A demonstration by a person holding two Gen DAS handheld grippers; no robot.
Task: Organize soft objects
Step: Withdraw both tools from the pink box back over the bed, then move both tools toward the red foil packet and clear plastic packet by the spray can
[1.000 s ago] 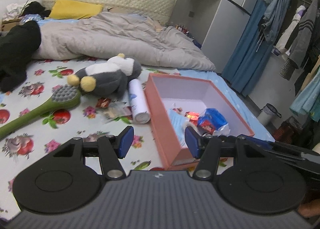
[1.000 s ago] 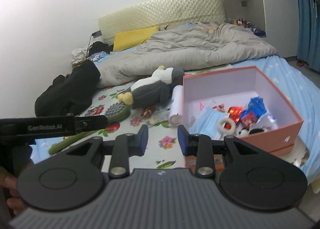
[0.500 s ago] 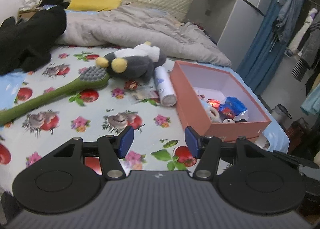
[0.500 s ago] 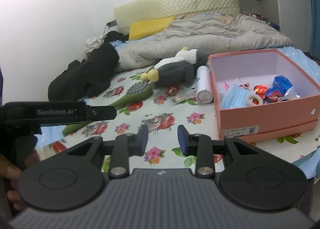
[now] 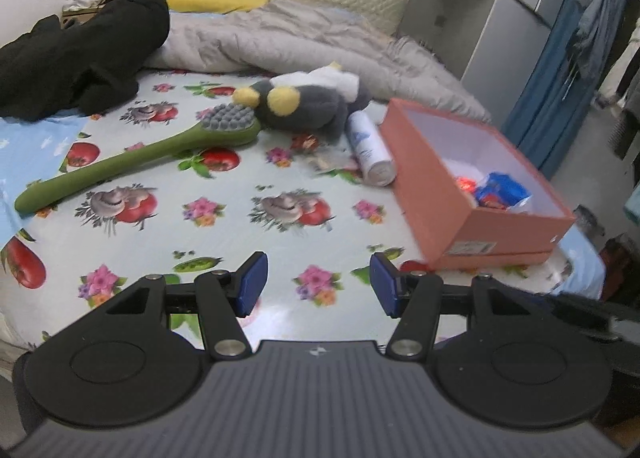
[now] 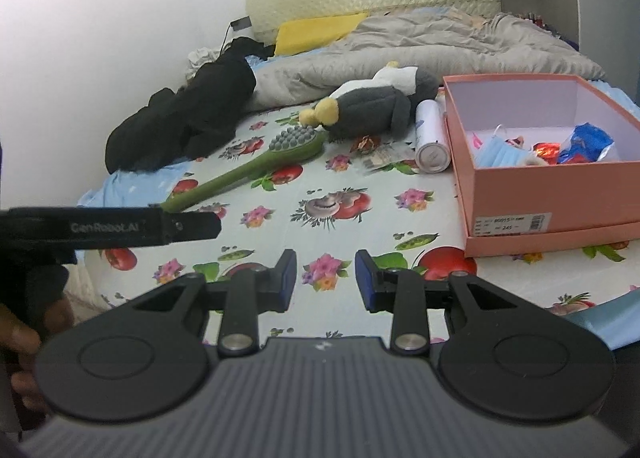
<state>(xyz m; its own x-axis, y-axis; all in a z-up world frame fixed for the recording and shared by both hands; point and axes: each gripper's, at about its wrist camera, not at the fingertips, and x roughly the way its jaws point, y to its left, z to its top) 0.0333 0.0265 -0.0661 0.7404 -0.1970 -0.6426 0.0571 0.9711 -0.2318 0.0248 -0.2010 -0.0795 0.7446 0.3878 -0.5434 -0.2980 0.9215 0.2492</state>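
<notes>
A grey, white and yellow plush penguin lies on the flowered sheet, well beyond both grippers. Right of it stands an open pink box that holds a blue face mask and bright wrappers. My left gripper hangs open over the sheet's near part, nothing between its blue pads. My right gripper is open too, with a narrower gap, also empty. In the right wrist view the left gripper's black body juts in from the left.
A green long-handled brush lies left of the penguin. A white spray can rests against the box. Black clothing, a grey duvet and a yellow pillow fill the far bed. A wardrobe stands at right.
Both grippers have drawn back from the box and sunk; more of the flowered sheet shows in front of them. The penguin and box look farther off. Neither jaw gap has changed.
</notes>
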